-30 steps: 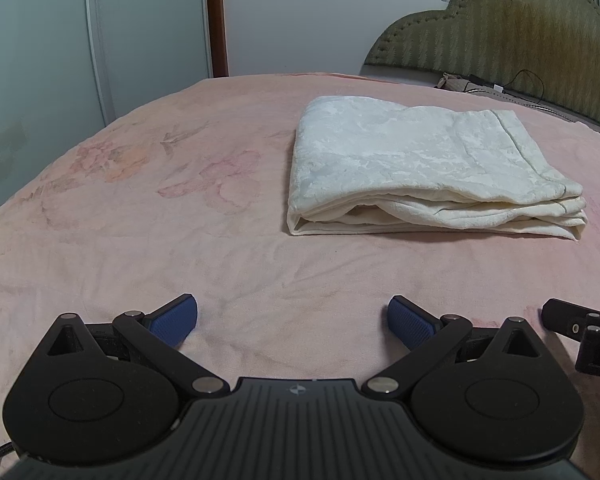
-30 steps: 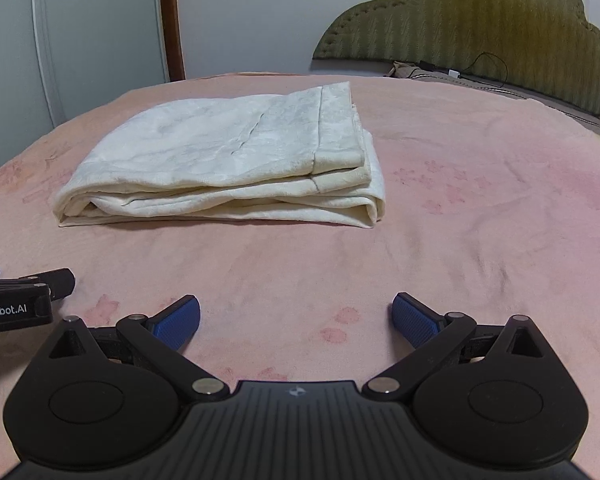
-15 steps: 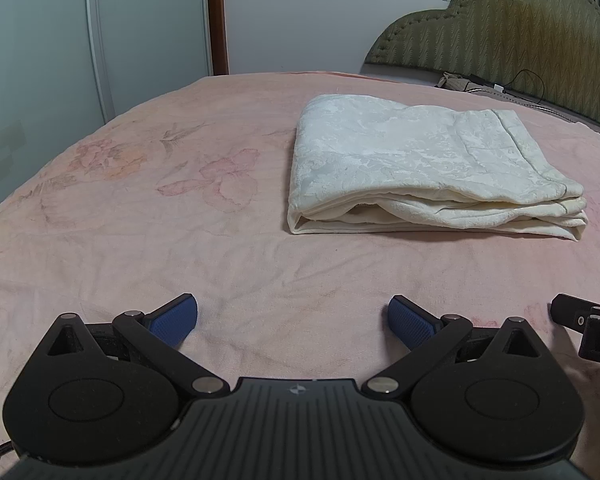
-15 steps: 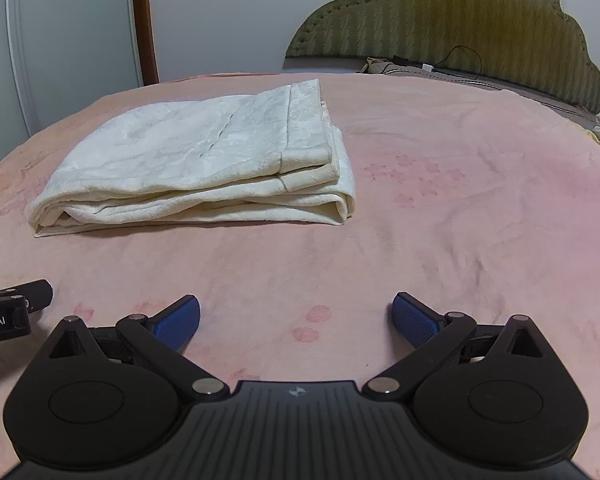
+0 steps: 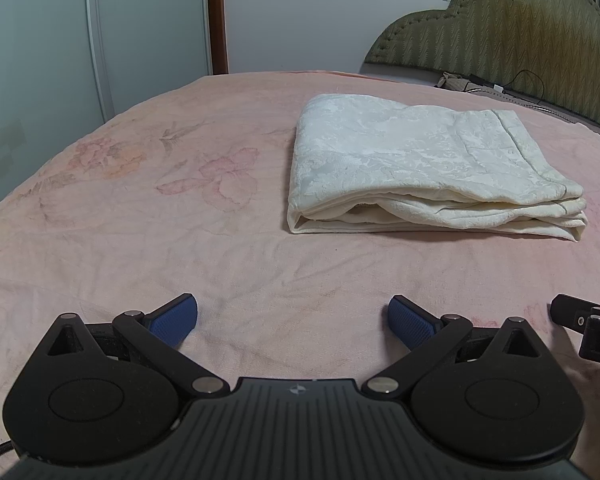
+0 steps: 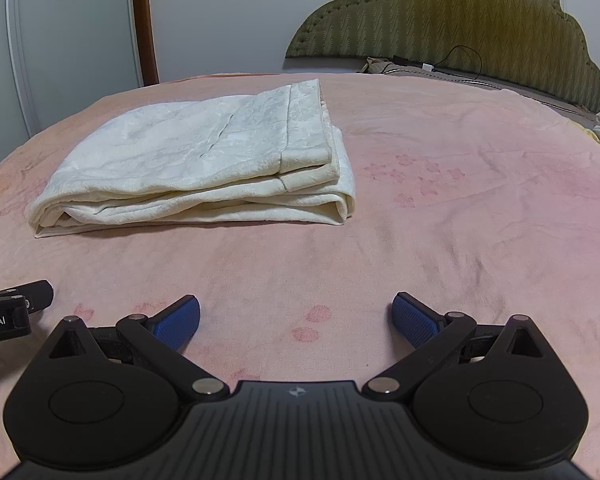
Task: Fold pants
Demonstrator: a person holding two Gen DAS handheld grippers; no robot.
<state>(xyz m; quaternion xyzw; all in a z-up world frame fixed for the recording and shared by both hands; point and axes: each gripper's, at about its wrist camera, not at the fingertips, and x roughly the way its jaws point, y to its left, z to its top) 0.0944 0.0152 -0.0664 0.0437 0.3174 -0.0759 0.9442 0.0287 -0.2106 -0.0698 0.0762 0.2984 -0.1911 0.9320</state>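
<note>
Cream-white pants lie folded into a flat rectangular stack on the pink bed, right of centre in the left wrist view and left of centre in the right wrist view. My left gripper is open and empty, low over the bedspread, well short of the stack. My right gripper is open and empty too, also short of the stack. Part of the right gripper shows at the right edge of the left wrist view; part of the left gripper shows at the left edge of the right wrist view.
The pink floral bedspread spreads around the stack. An olive padded headboard stands at the back right, with a cable and small items at its foot. Wardrobe doors stand at the left.
Both grippers have drawn slightly back and apart from each other; the right view has swung right, so the stack sits further left in it. The pants have not moved.
</note>
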